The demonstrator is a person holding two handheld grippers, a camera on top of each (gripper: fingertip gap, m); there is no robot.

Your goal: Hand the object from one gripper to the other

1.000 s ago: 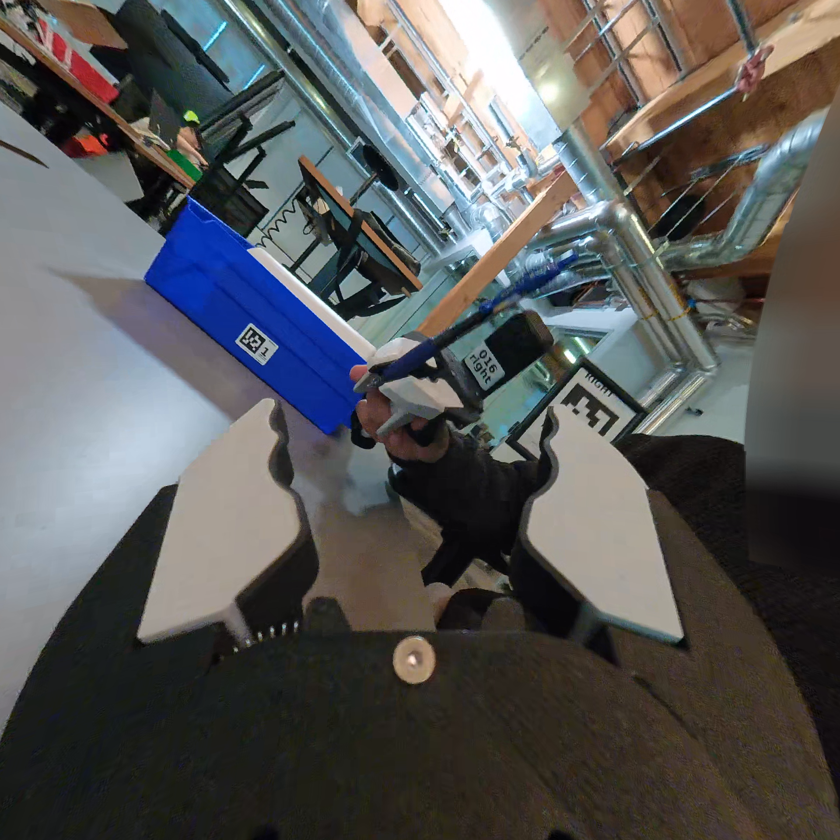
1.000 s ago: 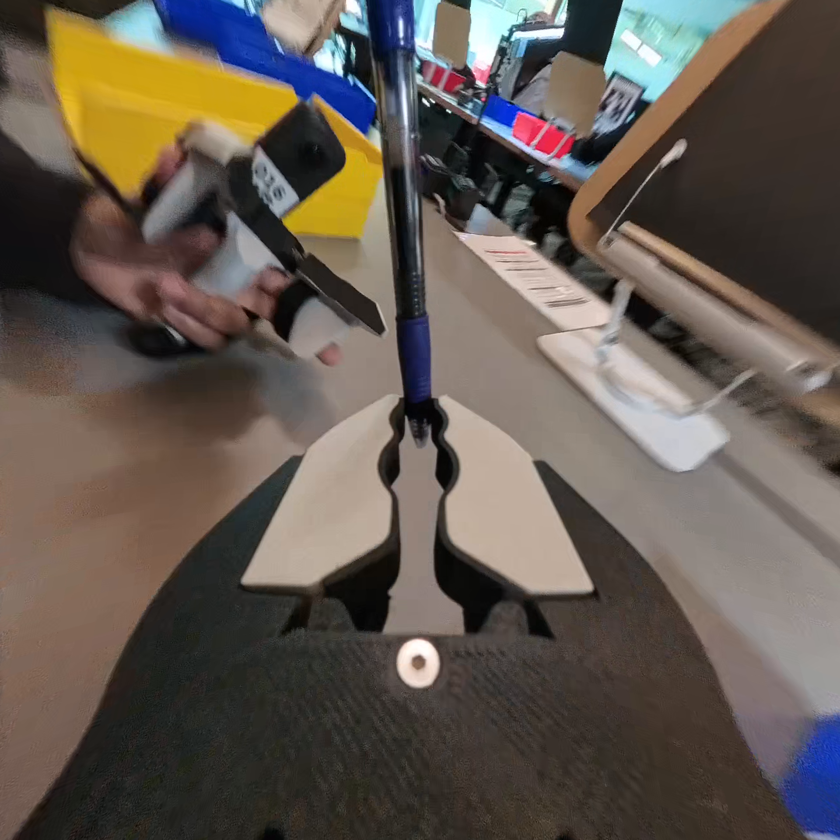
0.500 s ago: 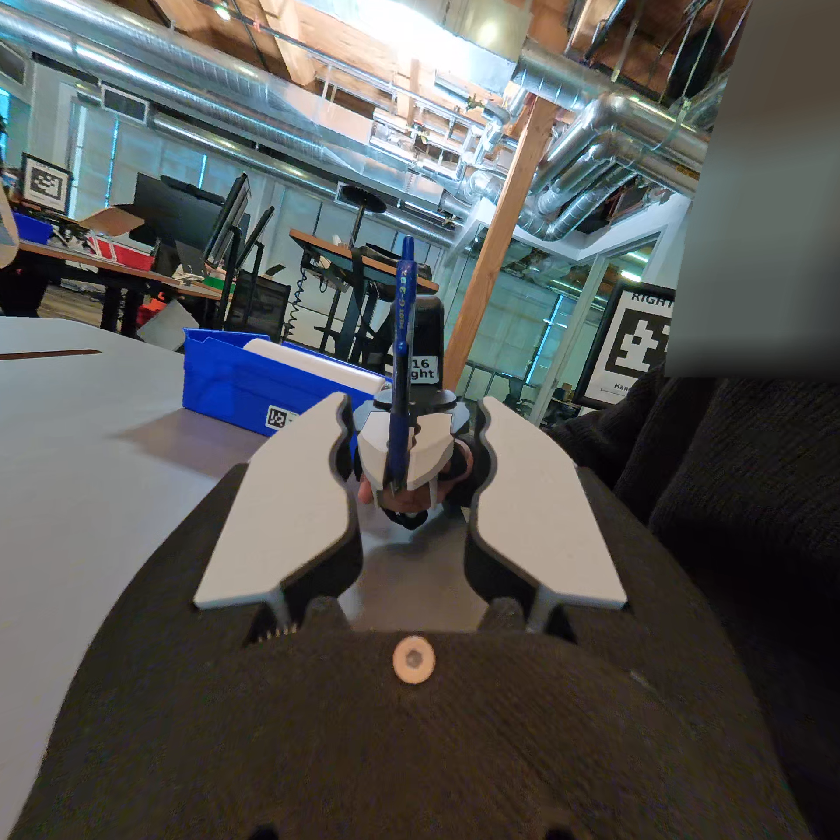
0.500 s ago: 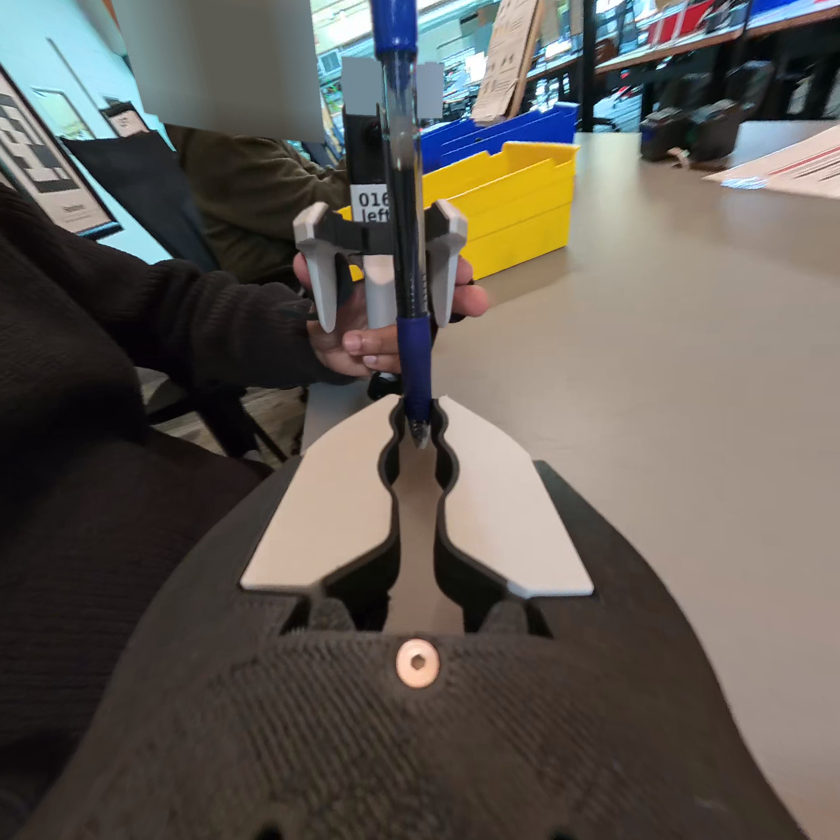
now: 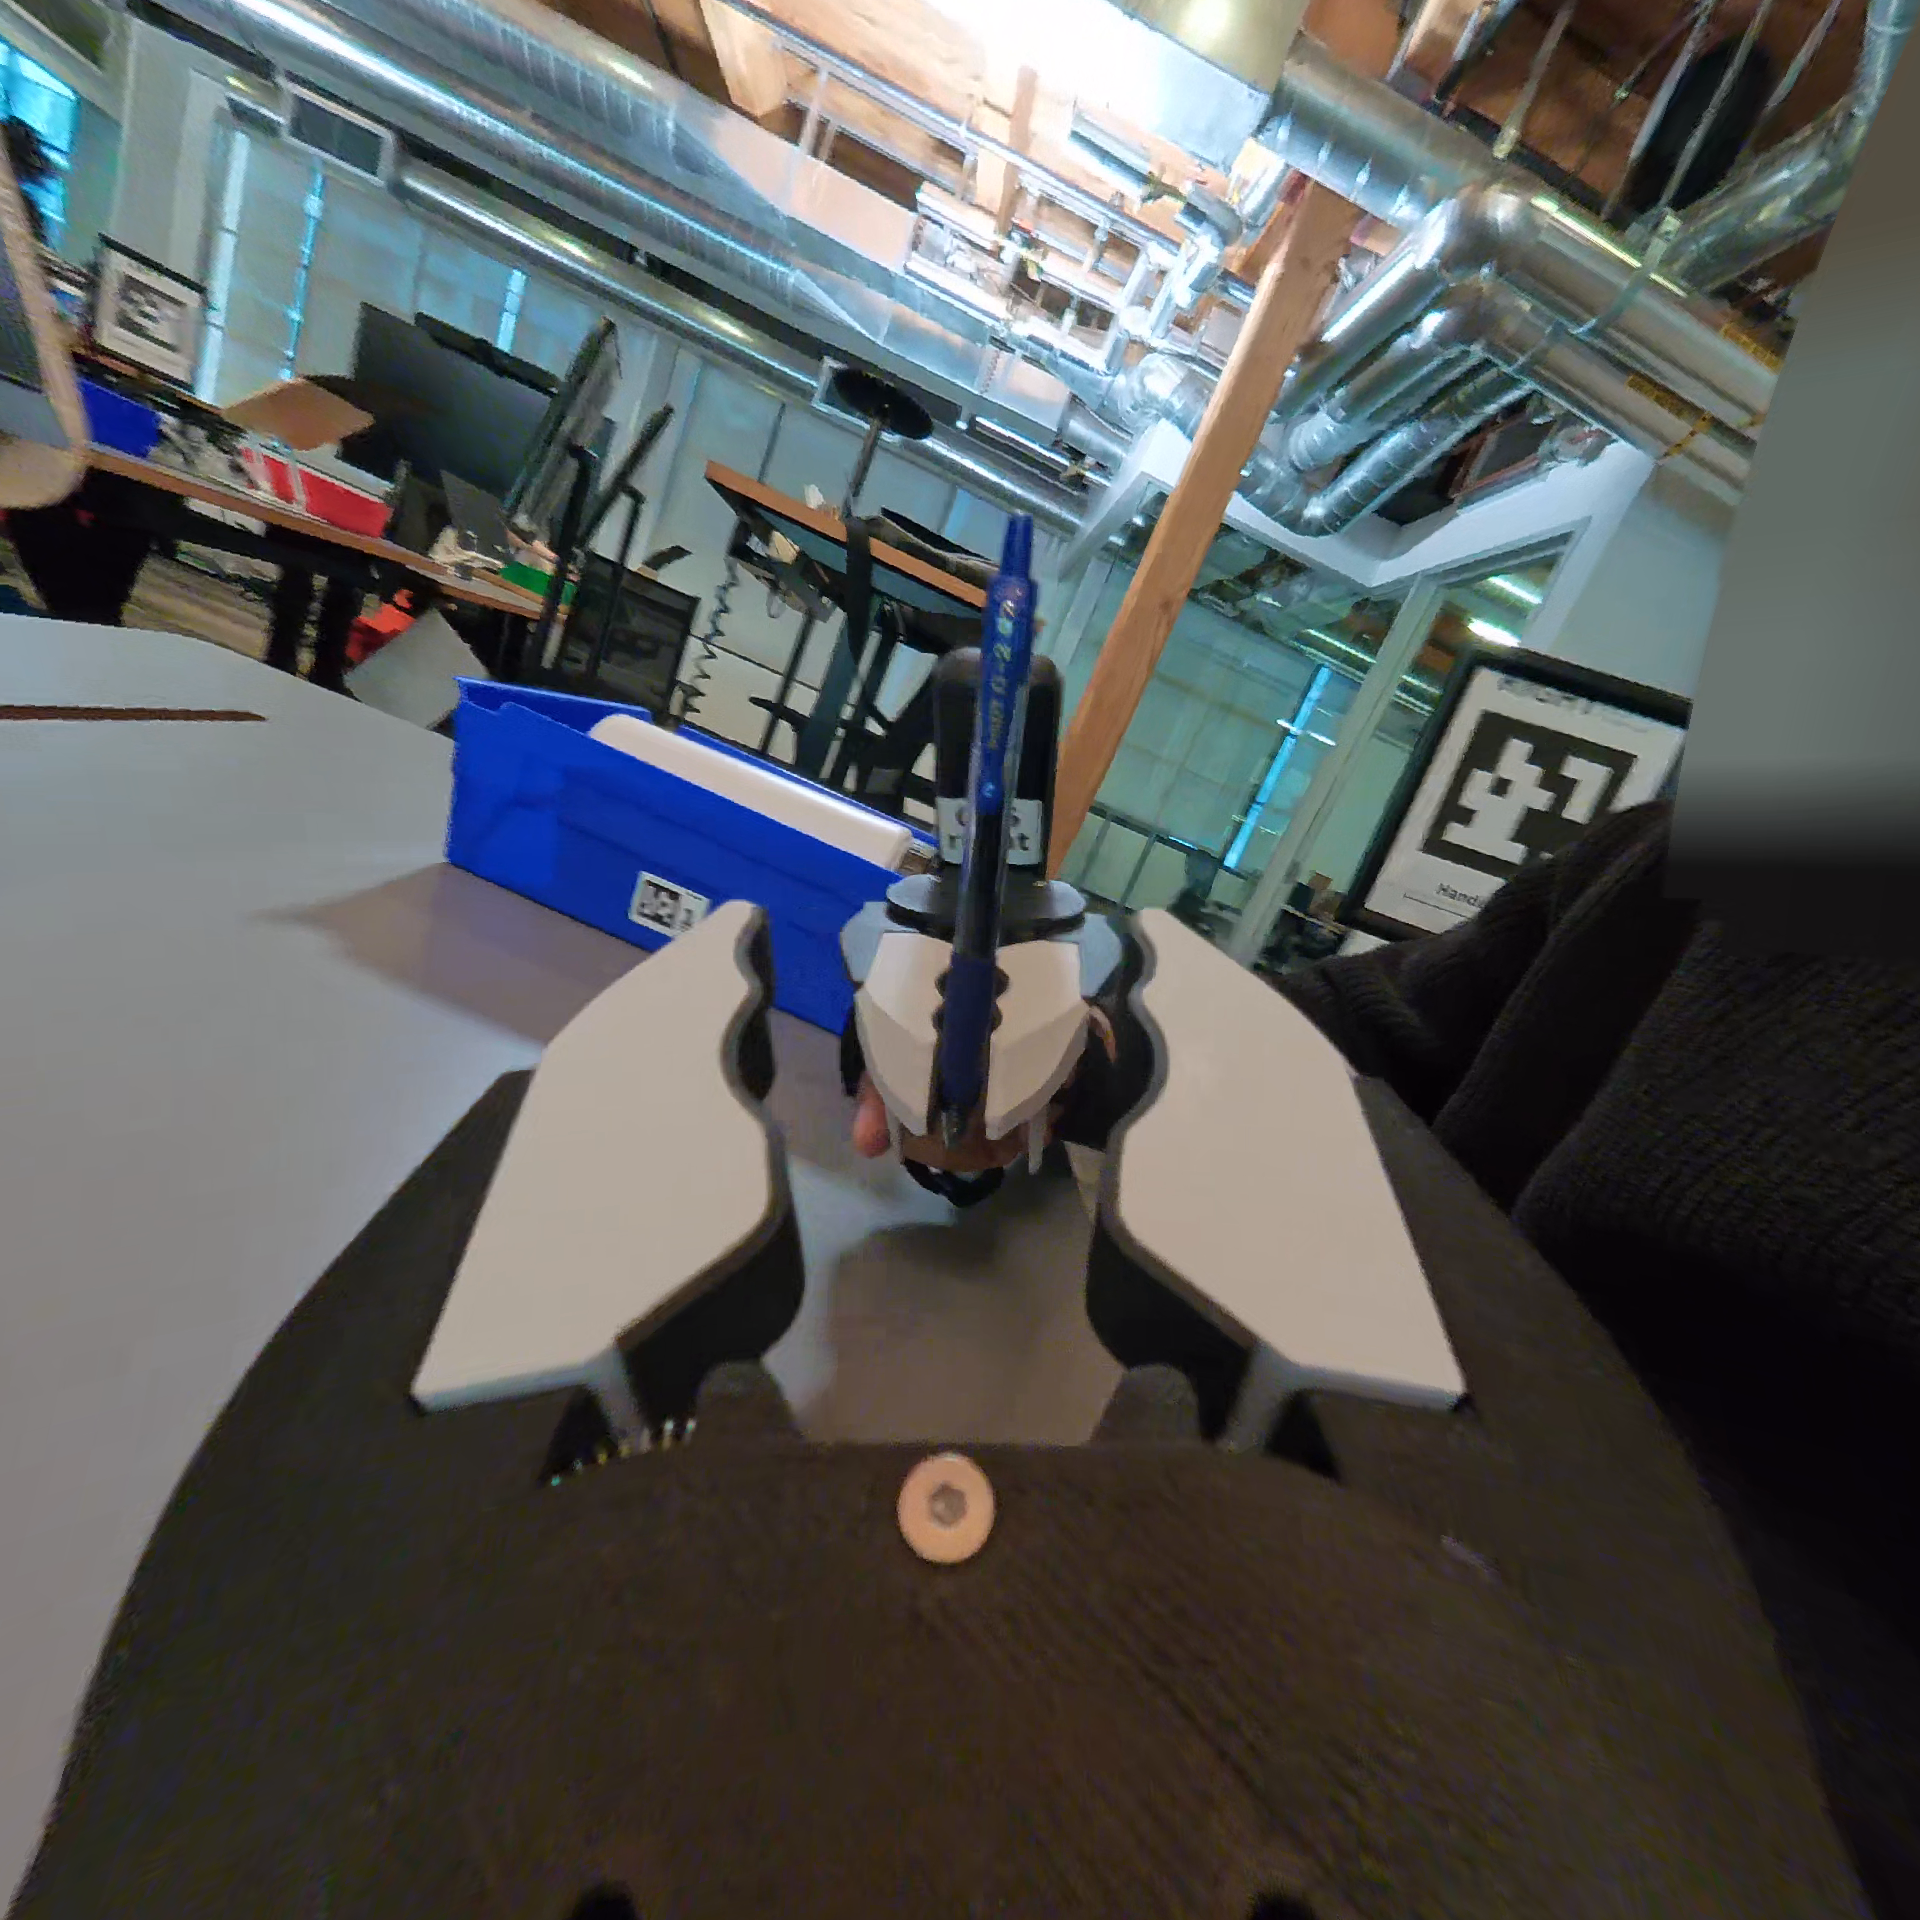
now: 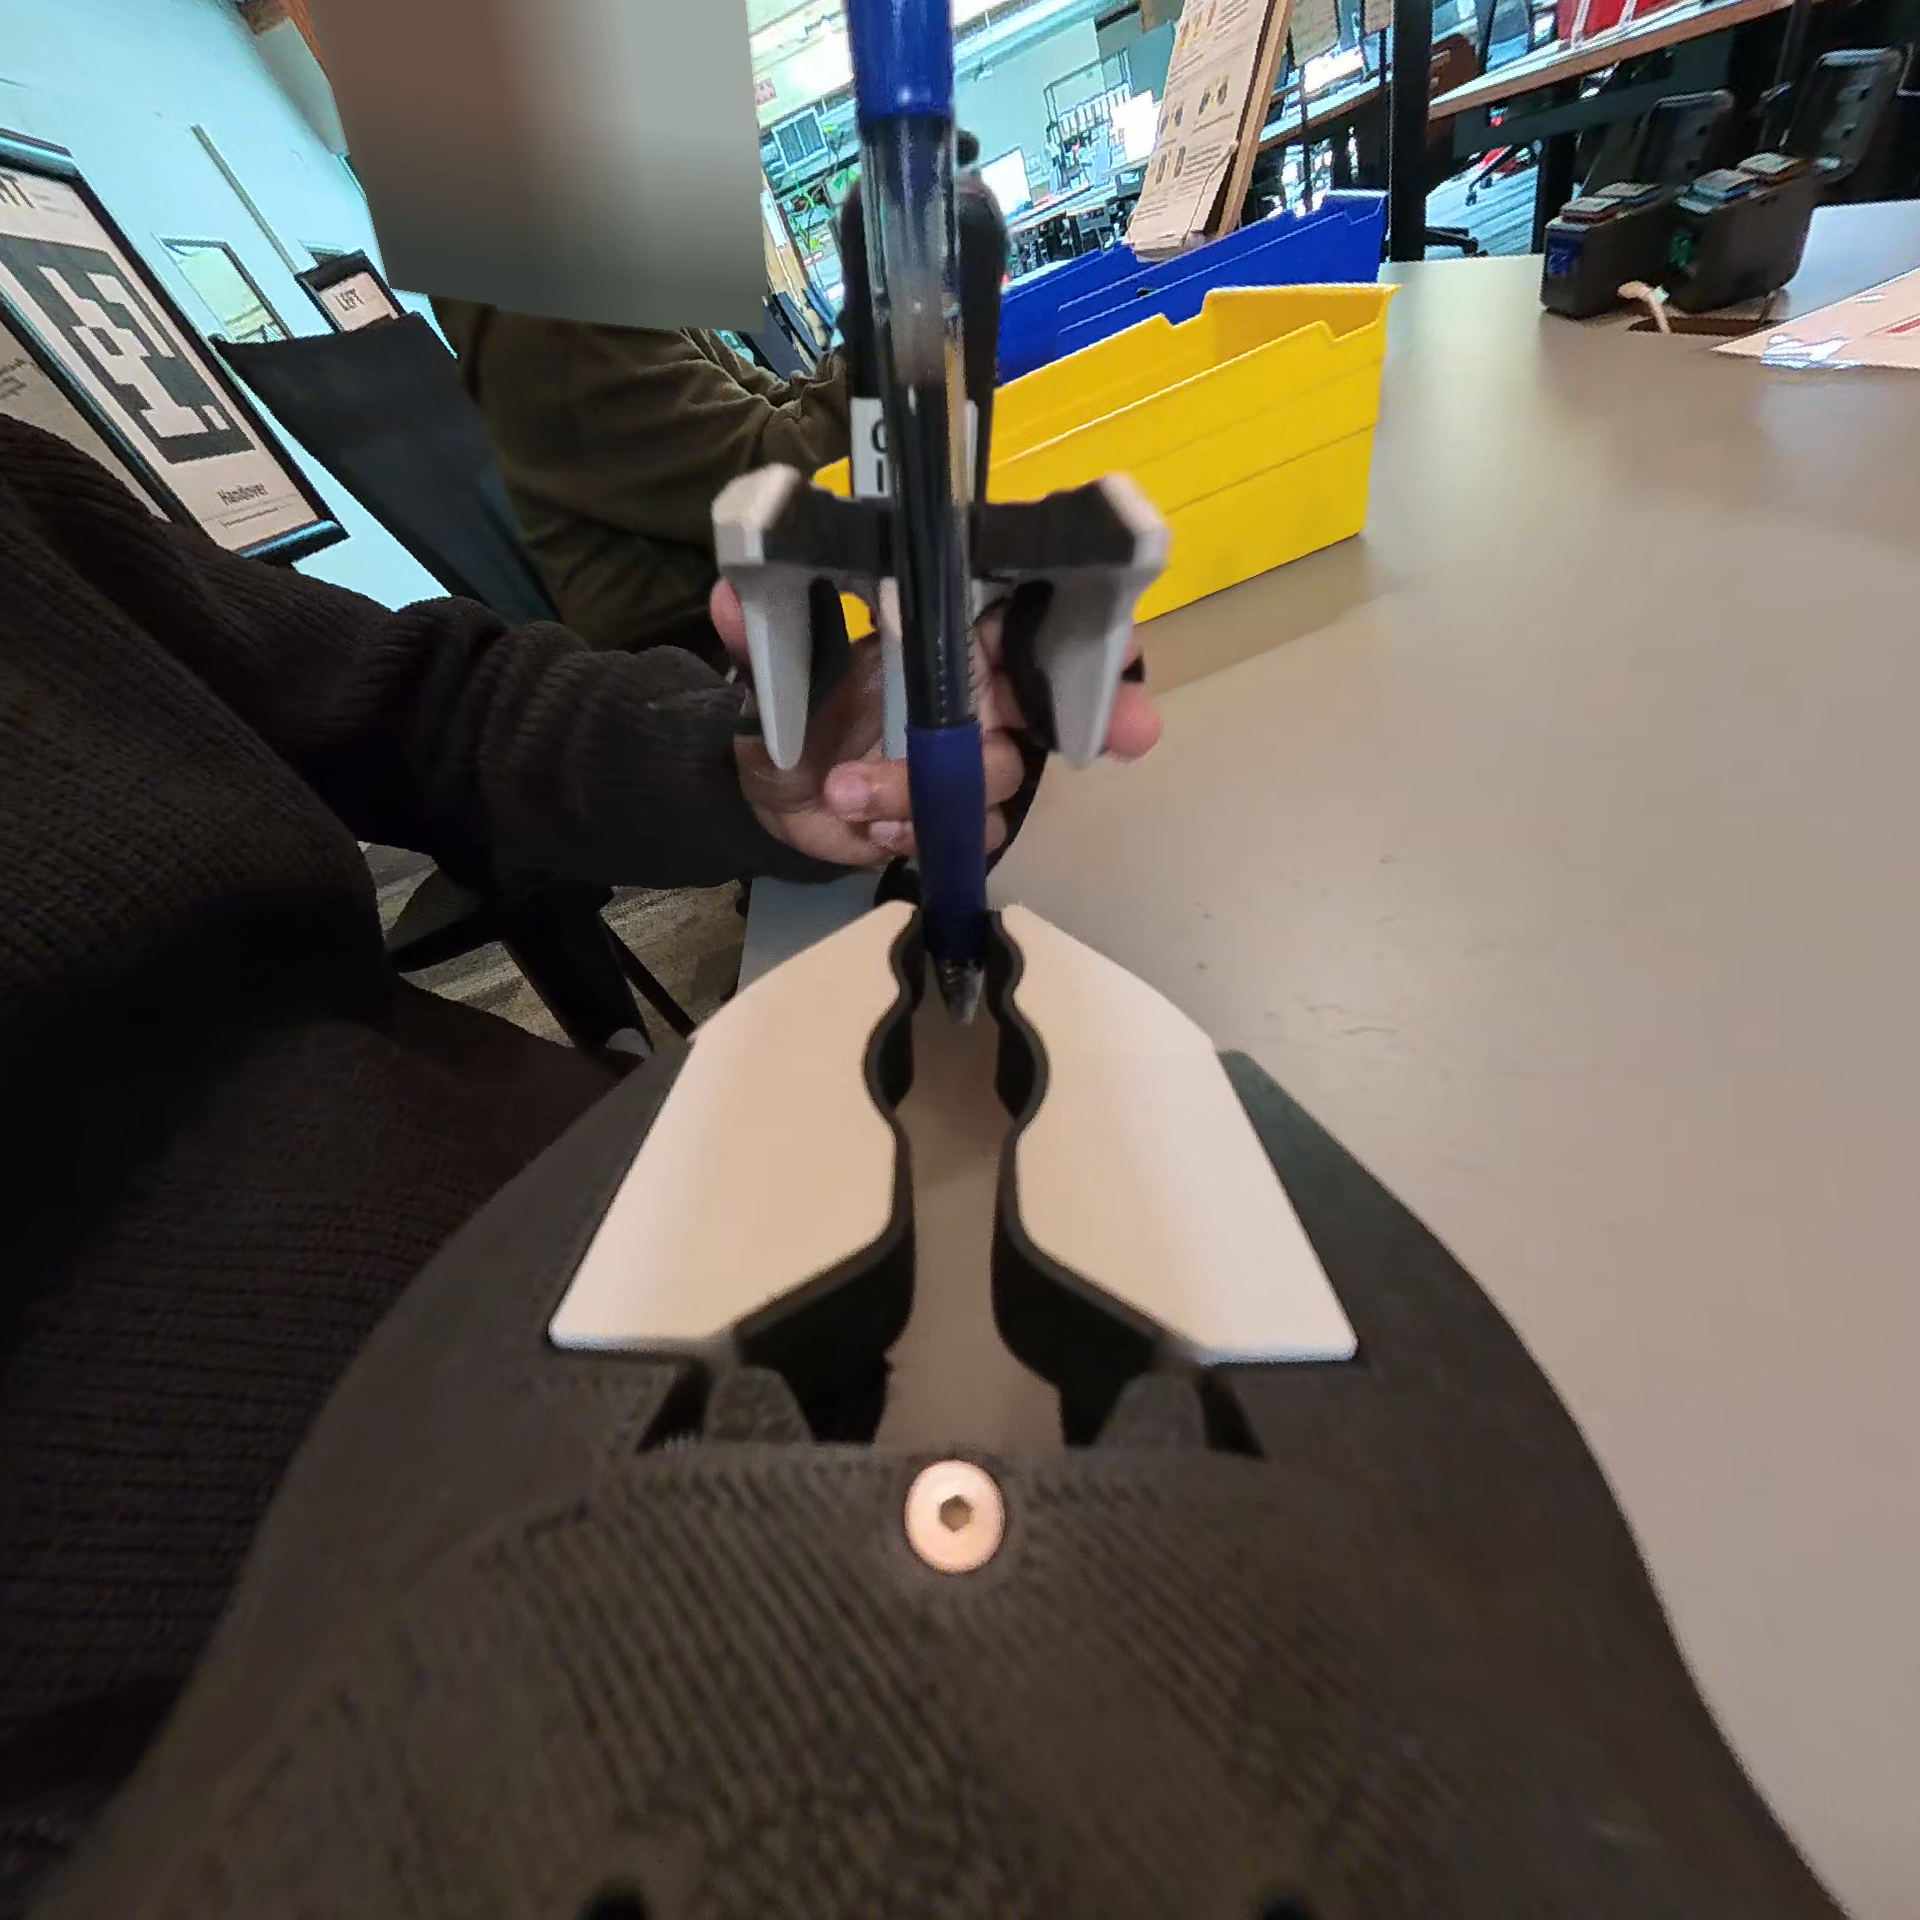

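Note:
A blue pen (image 6: pixel 920 582) stands upright, its tip end pinched between the fingertips of my right gripper (image 6: pixel 956 940), which is shut on it. In the left wrist view the pen (image 5: pixel 987 769) rises from the right gripper (image 5: pixel 961 1039), which faces me. My left gripper (image 5: pixel 943 930) is open and empty, its grey fingers (image 5: pixel 644 1143) on either side of the right gripper's tips. From the right wrist view the left gripper (image 6: pixel 935 665) sits just behind the pen's barrel, its jaws spread wide to either side. I cannot tell whether its fingers touch the pen.
A blue bin (image 5: pixel 623 831) holding a white block sits on the grey table (image 5: pixel 156 935). A yellow bin (image 6: pixel 1226 436) and a blue bin (image 6: pixel 1195 270) stand behind the left gripper. A person in an olive jacket (image 6: pixel 623 447) sits beyond. A framed marker sign (image 5: pixel 1538 800) stands at right. Tip to tip, the grippers are about 7 centimeters apart.
The left gripper has swung upright to face the right gripper and moved closer, so the pen now stands between its open fingers. The right gripper still holds the pen.

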